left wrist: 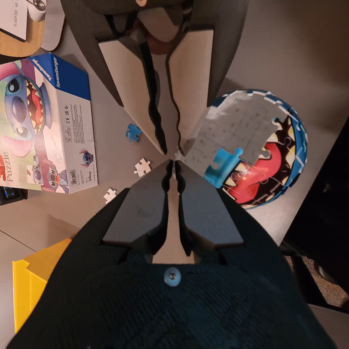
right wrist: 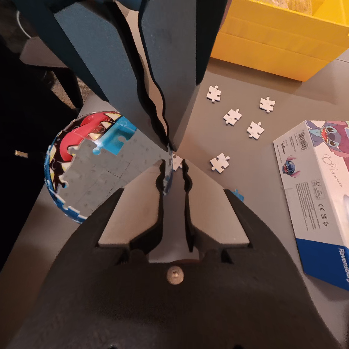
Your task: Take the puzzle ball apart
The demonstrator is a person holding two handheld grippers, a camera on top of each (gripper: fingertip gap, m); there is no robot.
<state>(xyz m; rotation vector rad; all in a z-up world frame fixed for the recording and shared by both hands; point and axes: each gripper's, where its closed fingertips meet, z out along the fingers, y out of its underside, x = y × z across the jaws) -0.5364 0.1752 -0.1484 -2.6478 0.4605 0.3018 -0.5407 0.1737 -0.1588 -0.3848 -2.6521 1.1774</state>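
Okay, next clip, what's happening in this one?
A person works two handheld grippers tip to tip over a grey table. The left gripper and right gripper both pinch one small white puzzle piece between them. The puzzle ball beside them is already partly open, its grey inside showing. Several loose pieces lie on the table near the puzzle box and a yellow bin.

Lying on a grey table [right wrist: 236,71]: partly opened puzzle ball [right wrist: 79,170] at left, five white loose puzzle pieces [right wrist: 232,116] at upper right, puzzle box [right wrist: 317,198] at right edge, yellow bin [right wrist: 273,43] at top right.
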